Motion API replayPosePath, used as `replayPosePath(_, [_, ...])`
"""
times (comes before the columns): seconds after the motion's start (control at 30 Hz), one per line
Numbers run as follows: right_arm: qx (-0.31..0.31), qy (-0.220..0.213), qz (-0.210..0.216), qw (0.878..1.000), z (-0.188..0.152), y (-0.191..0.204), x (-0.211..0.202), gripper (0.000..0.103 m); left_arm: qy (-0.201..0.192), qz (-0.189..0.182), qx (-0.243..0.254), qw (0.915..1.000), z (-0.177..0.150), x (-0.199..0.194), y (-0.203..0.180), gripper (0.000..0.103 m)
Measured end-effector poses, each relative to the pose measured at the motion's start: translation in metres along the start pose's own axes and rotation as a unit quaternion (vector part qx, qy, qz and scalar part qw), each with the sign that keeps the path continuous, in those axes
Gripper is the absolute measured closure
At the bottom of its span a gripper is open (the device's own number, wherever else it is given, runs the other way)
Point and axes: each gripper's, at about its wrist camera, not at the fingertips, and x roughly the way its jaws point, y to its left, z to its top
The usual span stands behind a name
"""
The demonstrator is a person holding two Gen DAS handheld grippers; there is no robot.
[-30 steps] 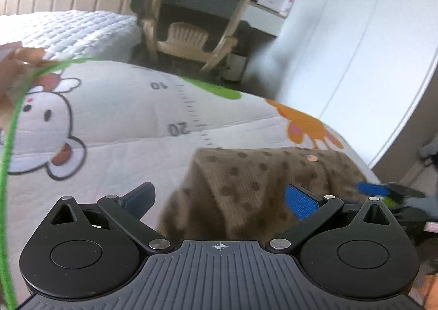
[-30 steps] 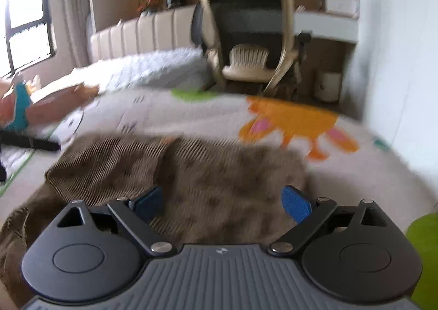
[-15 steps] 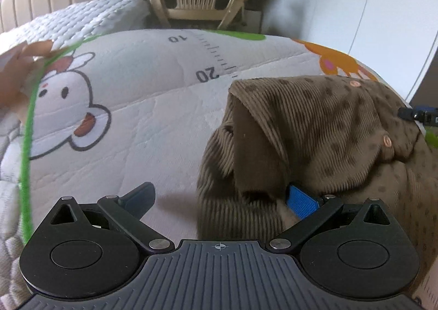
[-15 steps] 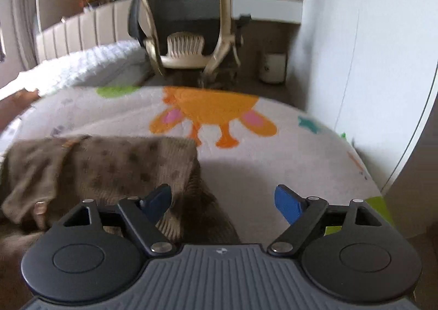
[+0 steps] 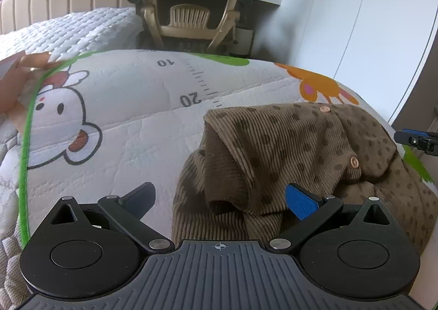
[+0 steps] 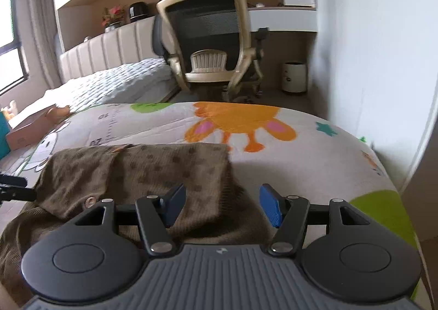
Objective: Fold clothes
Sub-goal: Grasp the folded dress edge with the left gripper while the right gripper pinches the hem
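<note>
Narrower than a second ago, the right gripper (image 6: pixel 221 207) has its jaws closing, with the right edge of the brown polka-dotted corduroy garment (image 6: pixel 153 170) between the blue pads, which are not yet pressing it. It has shifted toward that edge. The left gripper (image 5: pixel 219 200) stands wide open over the garment's left edge, lower centre, gripping nothing. The garment lies on the white quilted cartoon-print mat (image 5: pixel 131 124).

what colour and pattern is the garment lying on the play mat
The garment is brown ribbed fabric with darker brown dots and small pinkish buttons, clearest in the left wrist view.
</note>
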Motion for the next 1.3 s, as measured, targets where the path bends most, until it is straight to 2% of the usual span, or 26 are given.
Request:
replayPosePath(0.1, [0.024,-0.009,-0.006,1.000,0.000,-0.013,-0.006,0.042,-0.008,-0.017,-0.009,0.9998,0.000,-0.004,0.004,0.000])
replayPosePath(0.23, [0.060,-0.004,0.019,0.998,-0.002,-0.024,-0.002,0.037,-0.018,-0.057,-0.048,0.9970,0.004,-0.005,0.012,0.000])
replayPosePath(0.4, [0.050,0.019,0.040,0.998,-0.010,-0.012,0.021,0.037,-0.020,-0.076,-0.072,0.9943,0.005,0.002,0.014,0.000])
replayPosePath(0.5, [0.030,0.032,0.044,0.998,-0.011,0.002,0.039,0.038,-0.018,-0.077,-0.064,0.9948,0.007,0.007,0.009,0.000])
replayPosePath(0.53, [0.020,0.034,0.042,0.998,-0.011,0.008,0.045,0.040,-0.015,-0.074,-0.059,0.9954,0.007,0.010,0.008,0.000])
replayPosePath(0.6, [-0.017,0.024,0.039,0.999,-0.009,0.024,0.044,0.051,-0.008,-0.064,-0.058,0.9962,0.008,0.017,0.007,0.000])
replayPosePath(0.63, [-0.036,0.018,0.038,0.998,-0.008,0.031,0.042,0.052,-0.005,-0.060,-0.058,0.9965,0.008,0.021,0.006,0.001])
replayPosePath(0.7, [-0.059,0.002,0.047,0.997,-0.004,0.041,0.035,0.052,-0.011,-0.062,-0.061,0.9962,0.009,0.020,0.006,0.010])
replayPosePath(0.73, [-0.063,-0.001,0.055,0.996,-0.003,0.044,0.031,0.052,-0.019,-0.071,-0.057,0.9957,0.008,0.016,0.005,0.025])
replayPosePath(0.77, [-0.064,0.000,0.057,0.996,-0.002,0.045,0.030,0.052,-0.026,-0.080,-0.050,0.9952,0.009,0.012,0.003,0.027])
replayPosePath(0.83, [-0.062,0.008,0.047,0.997,-0.003,0.042,0.033,0.052,-0.038,-0.097,-0.036,0.9939,0.009,0.004,0.000,0.025])
replayPosePath(0.9, [-0.041,0.024,0.034,0.998,-0.006,0.032,0.041,0.052,-0.033,-0.105,-0.027,0.9935,0.009,0.003,-0.004,0.023])
replayPosePath(1.0, [-0.001,0.035,0.049,0.998,-0.011,0.018,0.048,0.053,-0.013,-0.099,-0.041,0.9942,0.007,0.014,0.000,0.022])
replayPosePath(1.03, [0.003,0.026,0.056,0.998,-0.011,0.017,0.046,0.067,-0.006,-0.097,-0.050,0.9940,0.005,0.018,0.003,0.022])
replayPosePath(1.07, [0.002,0.015,0.062,0.998,-0.010,0.020,0.043,0.086,0.001,-0.099,-0.058,0.9934,0.004,0.022,0.005,0.025])
replayPosePath(1.1, [-0.001,0.006,0.066,0.998,-0.007,0.023,0.041,0.089,0.007,-0.104,-0.062,0.9926,0.004,0.025,0.006,0.026])
replayPosePath(1.13, [-0.004,0.004,0.065,0.998,-0.005,0.027,0.041,0.090,0.009,-0.111,-0.063,0.9918,0.005,0.027,0.005,0.031])
replayPosePath(1.2, [-0.010,0.011,0.053,0.998,-0.002,0.031,0.043,0.093,0.003,-0.114,-0.052,0.9921,0.010,0.028,-0.001,0.053])
replayPosePath(1.23, [-0.013,0.010,0.050,0.999,0.000,0.033,0.041,0.094,0.004,-0.103,-0.047,0.9936,0.014,0.029,-0.004,0.077])
replayPosePath(1.3, [-0.015,-0.010,0.051,0.999,0.004,0.031,0.020,0.094,0.002,-0.093,-0.044,0.9947,0.021,0.023,-0.006,0.081])
